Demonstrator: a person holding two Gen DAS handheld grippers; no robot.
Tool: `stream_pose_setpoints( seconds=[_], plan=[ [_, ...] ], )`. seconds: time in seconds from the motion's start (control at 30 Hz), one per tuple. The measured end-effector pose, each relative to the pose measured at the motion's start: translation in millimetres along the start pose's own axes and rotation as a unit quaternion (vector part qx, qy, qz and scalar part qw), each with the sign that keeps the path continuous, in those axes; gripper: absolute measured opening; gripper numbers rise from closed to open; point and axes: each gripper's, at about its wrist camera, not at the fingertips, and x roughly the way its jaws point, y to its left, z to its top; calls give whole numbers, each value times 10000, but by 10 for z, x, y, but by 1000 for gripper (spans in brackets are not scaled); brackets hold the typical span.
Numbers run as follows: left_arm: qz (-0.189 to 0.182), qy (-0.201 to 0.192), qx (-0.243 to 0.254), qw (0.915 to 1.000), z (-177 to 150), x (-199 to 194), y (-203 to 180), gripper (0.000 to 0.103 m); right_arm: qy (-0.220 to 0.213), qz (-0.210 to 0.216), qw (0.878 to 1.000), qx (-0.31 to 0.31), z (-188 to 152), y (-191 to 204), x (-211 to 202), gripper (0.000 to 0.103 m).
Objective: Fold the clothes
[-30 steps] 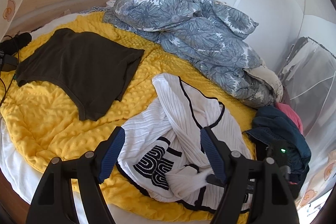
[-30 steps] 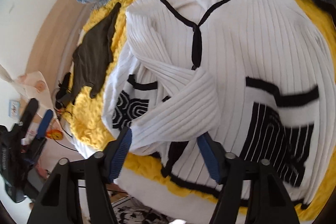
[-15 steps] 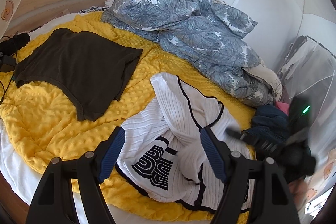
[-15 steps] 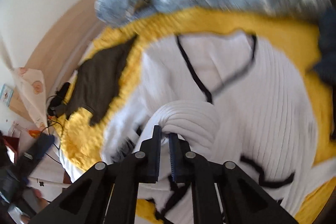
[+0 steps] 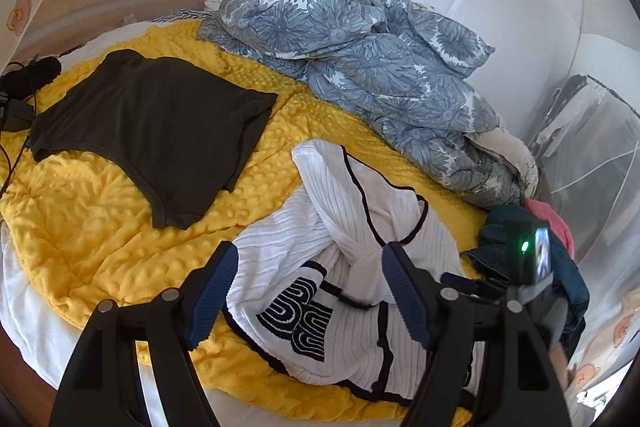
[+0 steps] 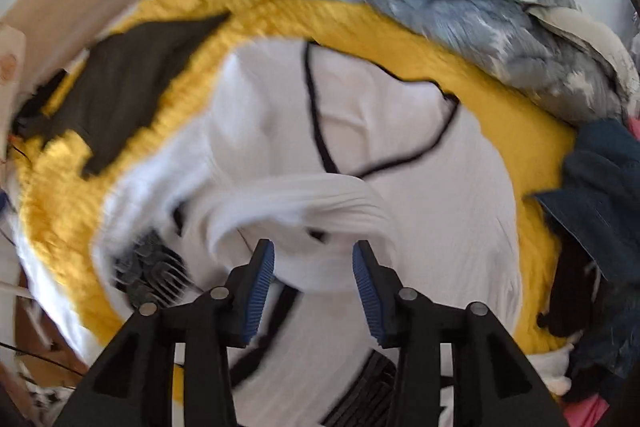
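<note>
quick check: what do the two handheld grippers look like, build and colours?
Both match: the left gripper and right gripper have matte black, angular finger arms with round silver pivot pins, and jaws lined with blue ribbed pads. In the left wrist view, the right gripper's black body carries a lit green LED. No cables or sleeves are visible.

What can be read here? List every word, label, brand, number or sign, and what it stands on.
No readable text in either view.
Cardigan: black arch pattern, decoration, not letters.
Curtain: printed flower-like motif, no words.
Device on the right tongs: a green light and a small screen, too small to read.
Right wrist view: blurred, nothing legible.
</note>
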Motion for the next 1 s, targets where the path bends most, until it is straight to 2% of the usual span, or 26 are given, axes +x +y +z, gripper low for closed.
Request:
stream_pose_setpoints(
  seconds=[0.07,0.17,0.23,0.43,0.6,0.77,0.9,1.0],
  plan=[
    [-15,13,-29,10000,6,7,6,77,-108,-210,9997,51,-91,-60,-14,43],
    [-51,40,-49,10000,9,22,-5,77,-19,767,9967,284,-173,-89,-49,43],
    [-48,40,-28,10000,3,23,-25,77,105,1132,9934,157,-171,19,-26,43],
    [27,-39,42,10000,-1,-4,-49,77,219,836,9962,102,40,339,151,43],
    [9,-79,67,9999,9,-33,-30,77,382,442,9981,-174,70,639,319,43],
    [-65,-75,-9,10000,28,-55,25,77,512,864,9949,-39,40,702,307,43],
    [-100,-80,-57,9999,27,-75,47,77,547,689,9960,-124,85,783,306,43],
    [-94,-89,-45,9999,22,-87,49,77,591,758,9954,48,96,776,304,43]
  ],
)
